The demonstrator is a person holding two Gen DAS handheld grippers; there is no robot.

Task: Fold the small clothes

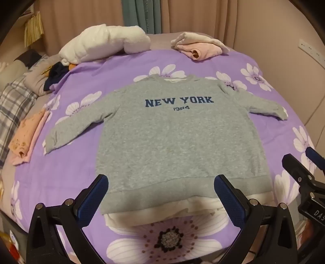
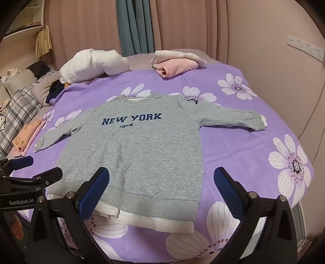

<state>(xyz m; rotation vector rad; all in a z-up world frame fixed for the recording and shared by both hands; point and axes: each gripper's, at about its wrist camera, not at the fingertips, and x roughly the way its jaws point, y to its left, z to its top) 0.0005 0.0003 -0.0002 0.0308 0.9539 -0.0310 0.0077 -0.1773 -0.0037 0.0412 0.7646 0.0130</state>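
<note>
A small grey sweatshirt (image 1: 178, 142) with "NEW YORK" in blue print lies flat and face up on the purple flowered bedspread (image 1: 121, 67), both sleeves spread out, a white hem showing below its grey band. It also shows in the right wrist view (image 2: 138, 154). My left gripper (image 1: 161, 193) is open and empty, hovering just above the sweatshirt's bottom hem. My right gripper (image 2: 161, 188) is open and empty over the hem's right part. The right gripper also shows at the right edge of the left wrist view (image 1: 304, 168), and the left gripper at the left edge of the right wrist view (image 2: 30, 172).
A white fluffy garment (image 1: 105, 42) and a folded pink garment (image 1: 199, 47) lie at the far side of the bed. Folded peach and pink clothes (image 1: 28, 138) lie at the left. A plaid blanket (image 1: 14, 101), dark cloth (image 1: 56, 75) and curtains (image 1: 182, 14) are beyond.
</note>
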